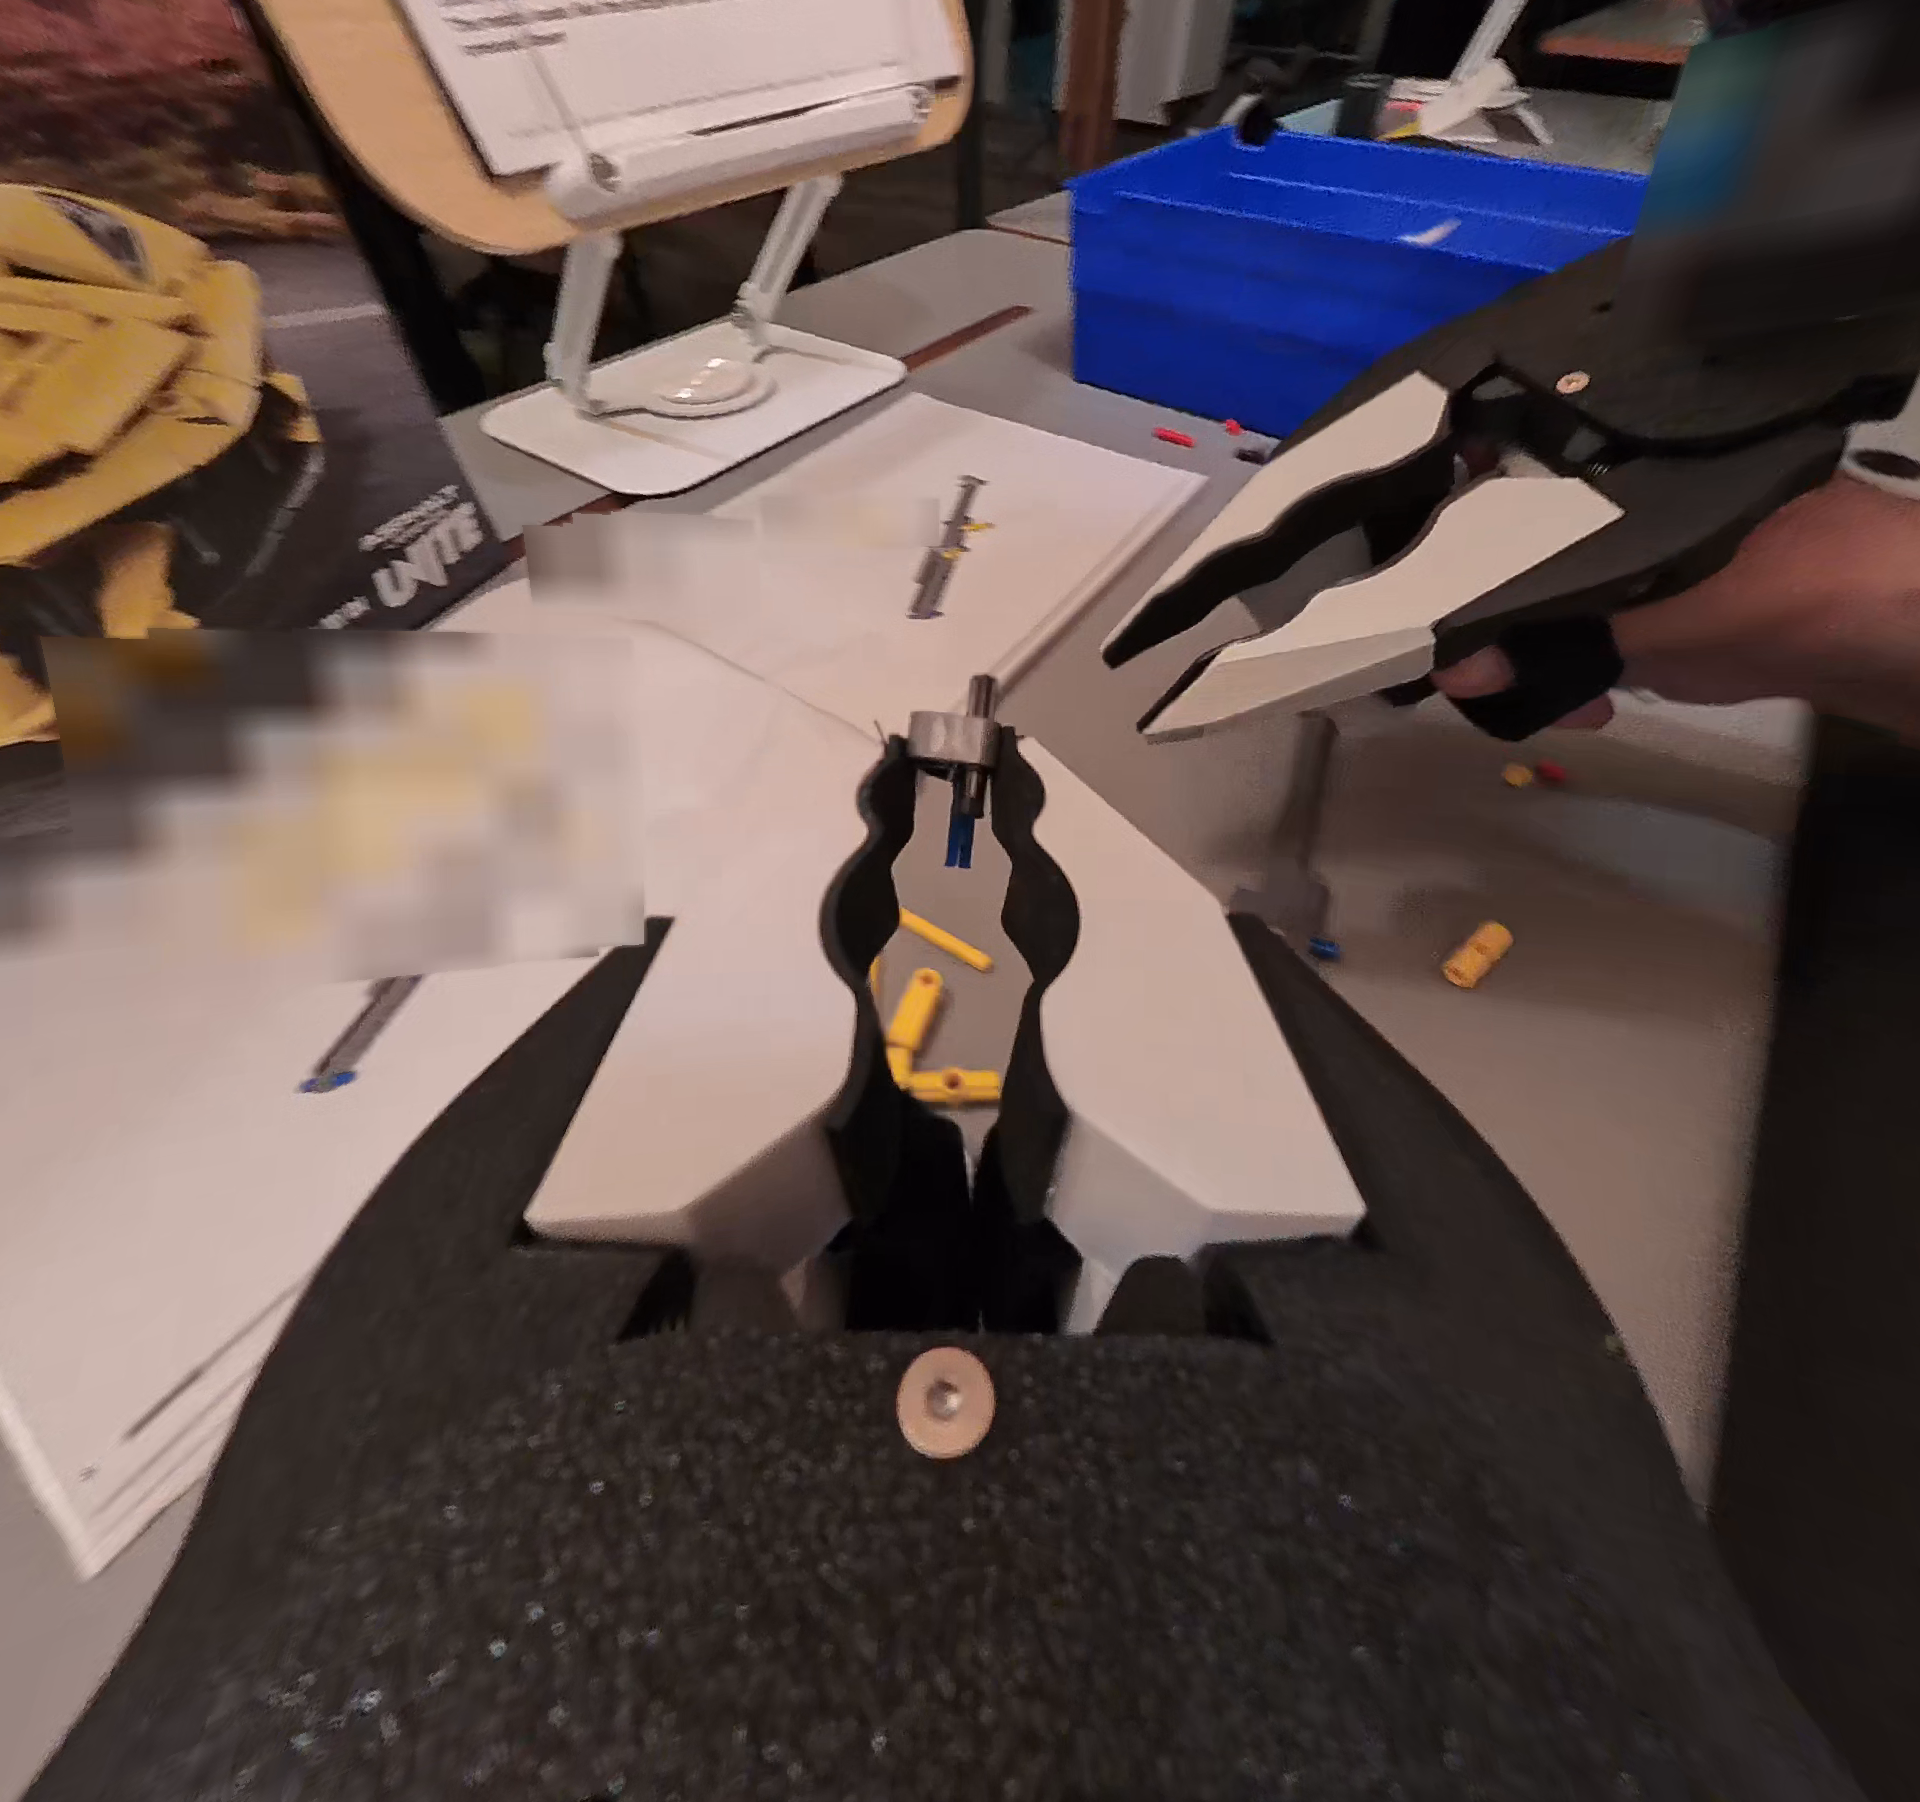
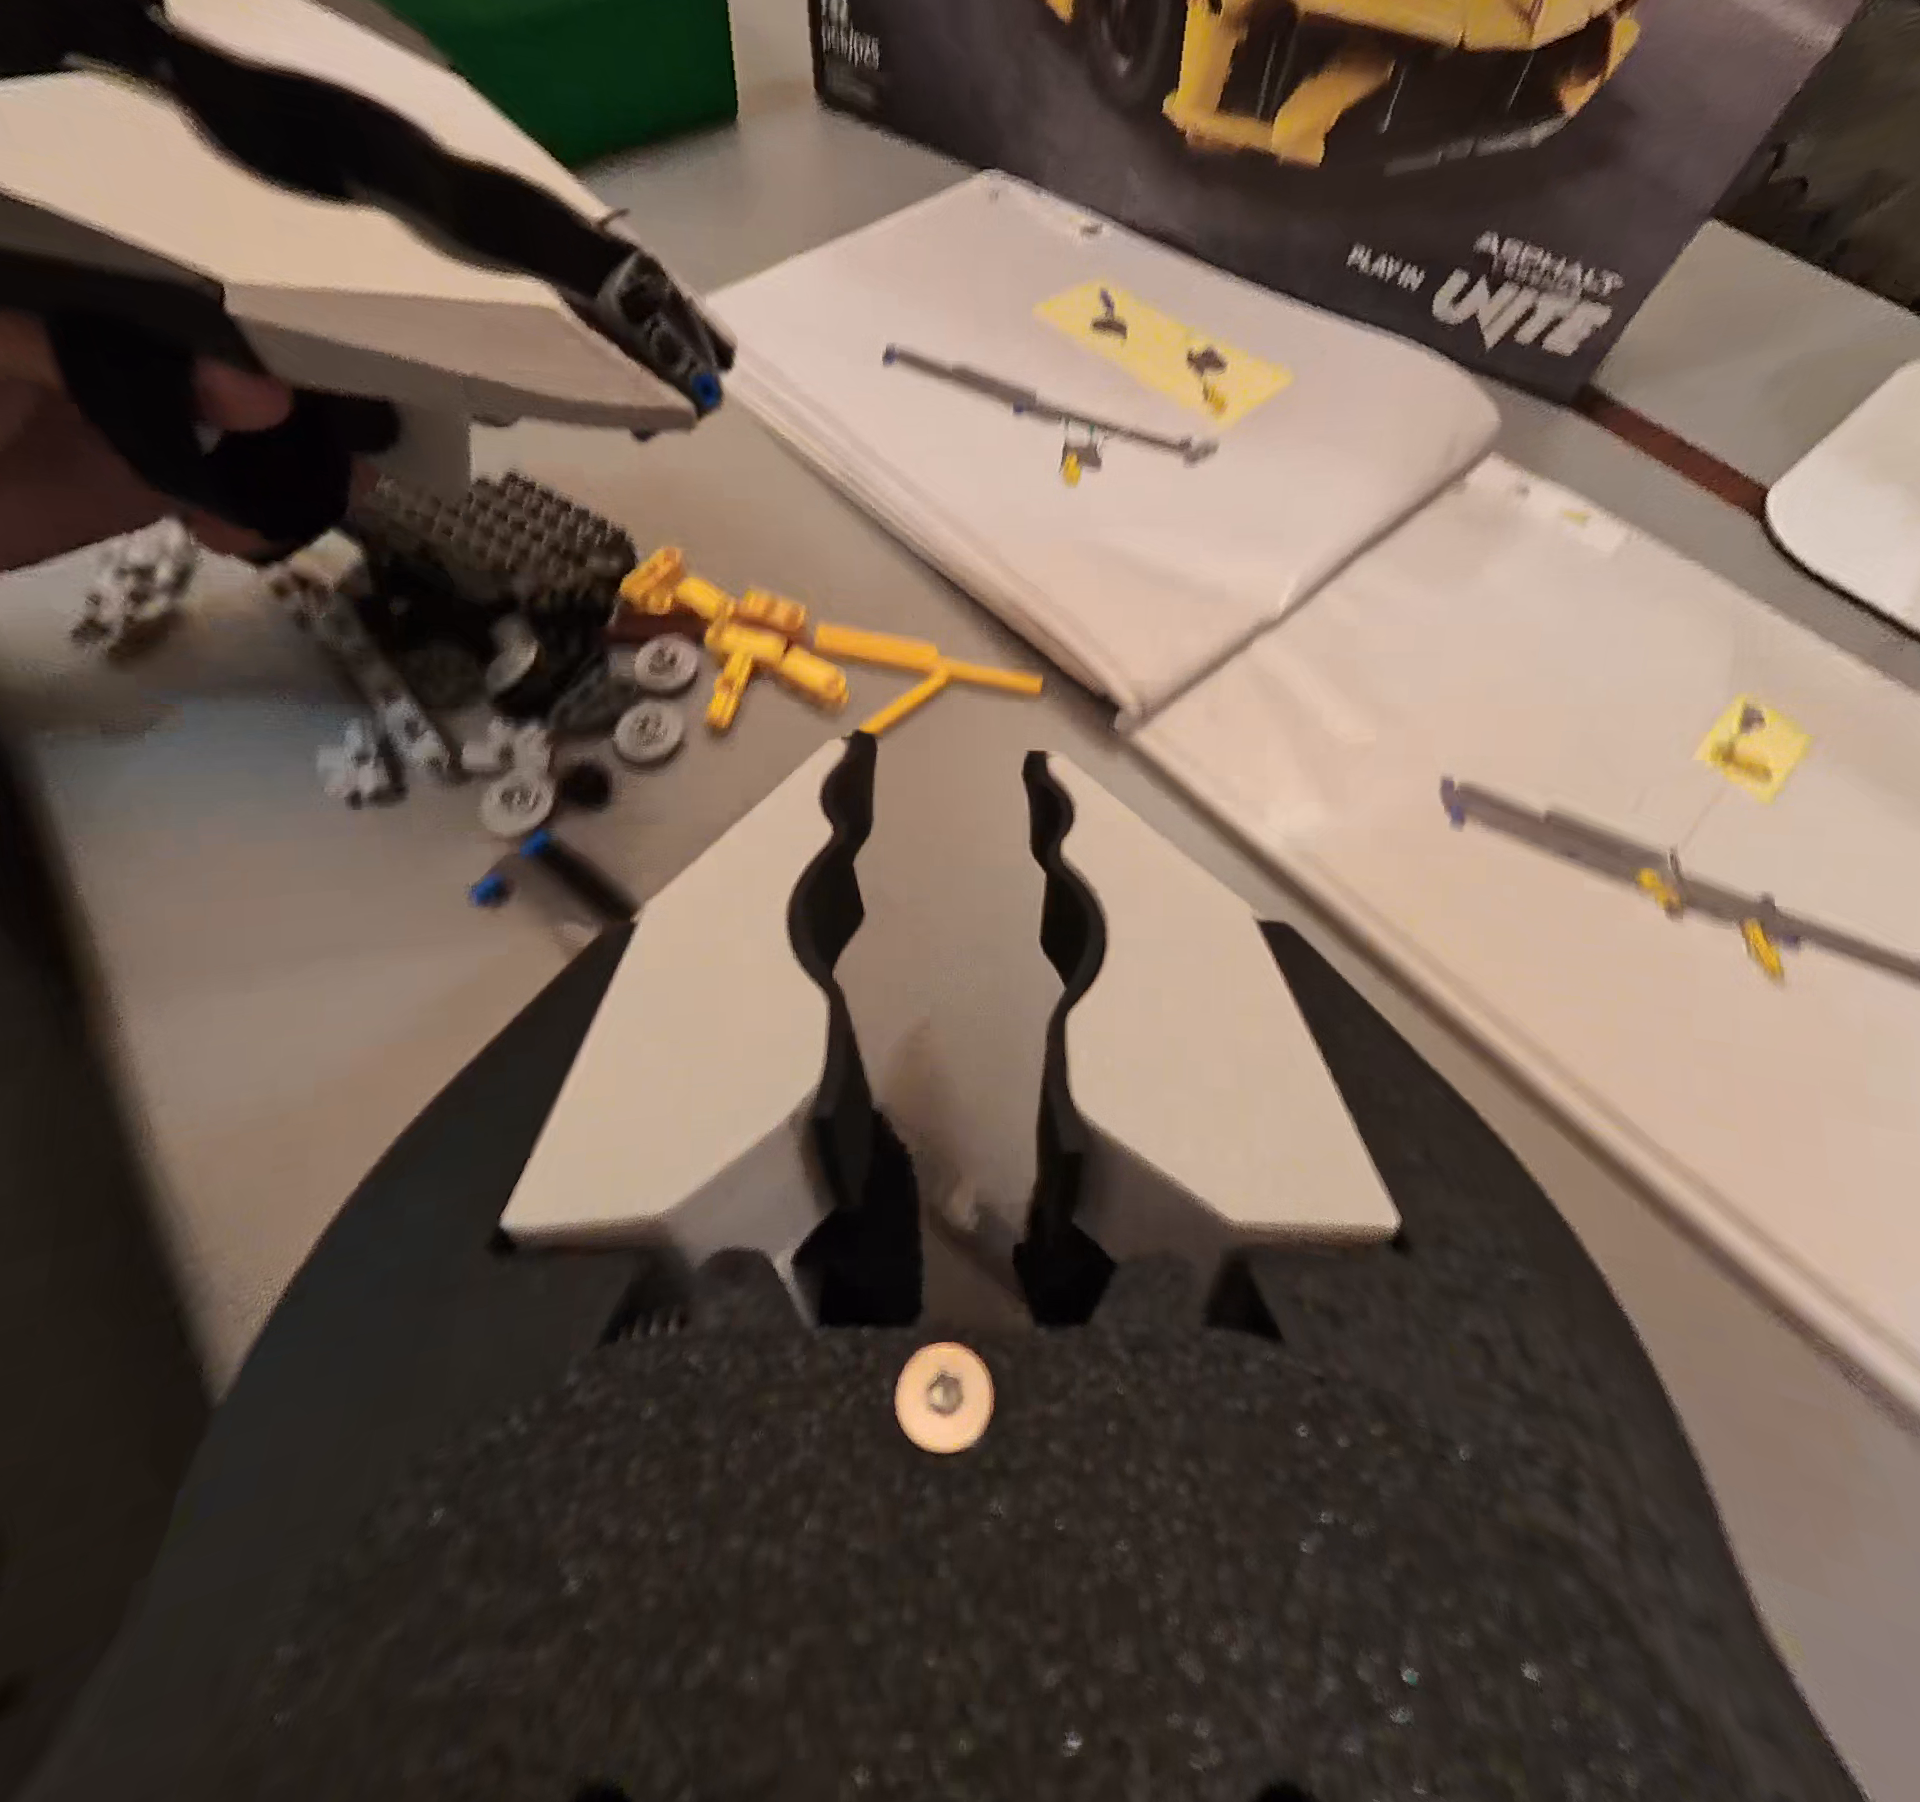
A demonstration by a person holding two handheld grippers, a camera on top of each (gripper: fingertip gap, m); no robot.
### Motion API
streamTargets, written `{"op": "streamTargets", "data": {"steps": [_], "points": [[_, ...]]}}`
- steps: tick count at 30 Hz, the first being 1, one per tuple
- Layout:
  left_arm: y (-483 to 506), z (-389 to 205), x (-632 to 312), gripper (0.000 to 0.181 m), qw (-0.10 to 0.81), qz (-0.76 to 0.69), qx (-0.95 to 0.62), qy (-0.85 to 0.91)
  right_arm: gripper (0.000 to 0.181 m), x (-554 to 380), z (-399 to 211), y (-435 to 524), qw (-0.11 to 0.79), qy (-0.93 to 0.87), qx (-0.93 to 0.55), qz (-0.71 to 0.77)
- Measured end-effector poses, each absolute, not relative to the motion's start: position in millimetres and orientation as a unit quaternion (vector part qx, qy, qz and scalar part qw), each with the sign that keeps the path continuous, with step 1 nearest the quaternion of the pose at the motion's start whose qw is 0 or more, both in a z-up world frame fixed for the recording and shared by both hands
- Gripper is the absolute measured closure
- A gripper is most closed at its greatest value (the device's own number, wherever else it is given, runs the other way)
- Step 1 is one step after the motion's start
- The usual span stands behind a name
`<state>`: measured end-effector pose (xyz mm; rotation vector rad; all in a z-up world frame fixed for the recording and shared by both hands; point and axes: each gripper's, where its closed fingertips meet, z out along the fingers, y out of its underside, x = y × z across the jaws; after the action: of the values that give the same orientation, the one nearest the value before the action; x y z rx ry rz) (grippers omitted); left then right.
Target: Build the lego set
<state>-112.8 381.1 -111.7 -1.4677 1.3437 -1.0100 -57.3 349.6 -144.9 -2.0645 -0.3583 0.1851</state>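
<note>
Gripping: left tool (image 1: 954,765) pinches a short grey lego beam (image 1: 954,742) at its tips, with a dark round pin through it and a blue pin end below; seen from the right wrist view, this beam shows round holes.
Right tool (image 2: 951,757): parted, nothing between its wavy black rubbery inner faces; it hangs to the right of the grey lego beam, apart from it.
Tool build: smooth pale wedge-shaped fingers on a rough, speckled black body.
Loose yellow pieces (image 2: 774,651): glossy plastic connectors and thin rods, on the tabletop (image 1: 1558,1077) beneath the grey lego beam.
Grey pile (image 2: 488,609): studded plates, round discs, small pale bits, beside the yellow pieces.
Instruction sheets (image 2: 1143,505): flat white paper, beyond the grey lego beam.
Set box (image 2: 1351,90): dark card with a yellow car picture, behind the sheets.
Blue bin (image 1: 1330,266): hard rectangular plastic, far right of the grey lego beam.
</note>
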Motion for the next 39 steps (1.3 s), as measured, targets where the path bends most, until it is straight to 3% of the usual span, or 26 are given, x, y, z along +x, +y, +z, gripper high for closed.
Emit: {"op": "streamTargets", "data": {"steps": [10, 19, 26, 31, 39], "points": [[454.6, -112.9, -107.0, 0.169, 0.467, -0.384, -0.639, 0.476, 0.149, -53.7, -141.1, 401.9, 0.553, -0.160, -0.811, 0.100], [445.8, -111.0, -108.9, 0.168, 0.498, -0.378, -0.596, 0.505, 0.152, -71.5, -137.7, 396.8, 0.565, -0.168, -0.794, 0.151], [421.3, -92.0, -106.1, 0.168, 0.543, -0.384, -0.518, 0.538, 0.152, -87.7, -102.5, 382.6, 0.582, -0.139, -0.740, 0.306], [416.6, -98.0, -106.3, 0.168, 0.588, -0.289, -0.477, 0.586, 0.153, -81.4, -108.0, 378.6, 0.576, -0.145, -0.753, 0.285], [407.1, -92.4, -104.4, 0.168, 0.593, -0.306, -0.473, 0.575, 0.154, -71.5, -84.6, 369.3, 0.607, -0.111, -0.720, 0.317]]}}
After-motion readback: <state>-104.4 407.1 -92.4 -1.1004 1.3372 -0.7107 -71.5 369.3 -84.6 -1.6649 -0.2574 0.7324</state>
